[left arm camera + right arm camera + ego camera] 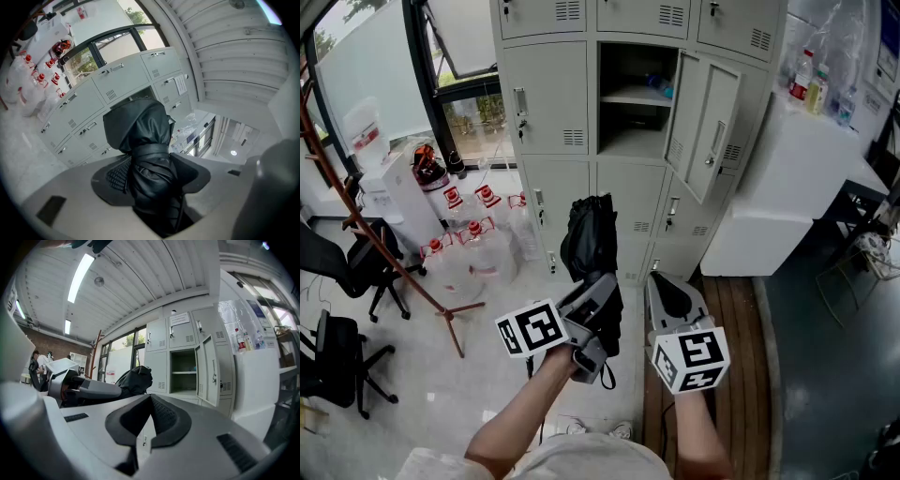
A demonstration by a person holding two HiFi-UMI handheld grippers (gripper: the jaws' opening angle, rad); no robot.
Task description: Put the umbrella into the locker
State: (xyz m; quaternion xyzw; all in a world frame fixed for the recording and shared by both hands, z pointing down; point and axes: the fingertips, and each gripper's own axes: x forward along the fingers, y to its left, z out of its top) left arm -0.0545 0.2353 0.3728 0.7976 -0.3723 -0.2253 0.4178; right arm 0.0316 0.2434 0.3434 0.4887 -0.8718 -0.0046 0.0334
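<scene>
A black folded umbrella [590,236] is clamped between the jaws of my left gripper [598,292] and points up toward the lockers. In the left gripper view the umbrella [145,154] fills the gap, with the pads [117,176] pressing on its wrapped fabric. My right gripper [671,292] hovers just to the right, shut with nothing in it. Its pads [161,416] meet in the right gripper view, where the umbrella [133,379] shows at the left. The open locker compartment [632,105] lies ahead in the grey locker bank, its door [705,124] swung out to the right.
Several large water jugs [473,248] with red caps stand on the floor to the left of the lockers. A brown coat-rack pole [389,248] and black office chairs [347,267] stand further left. A white cabinet [797,178] with bottles on top is at the right.
</scene>
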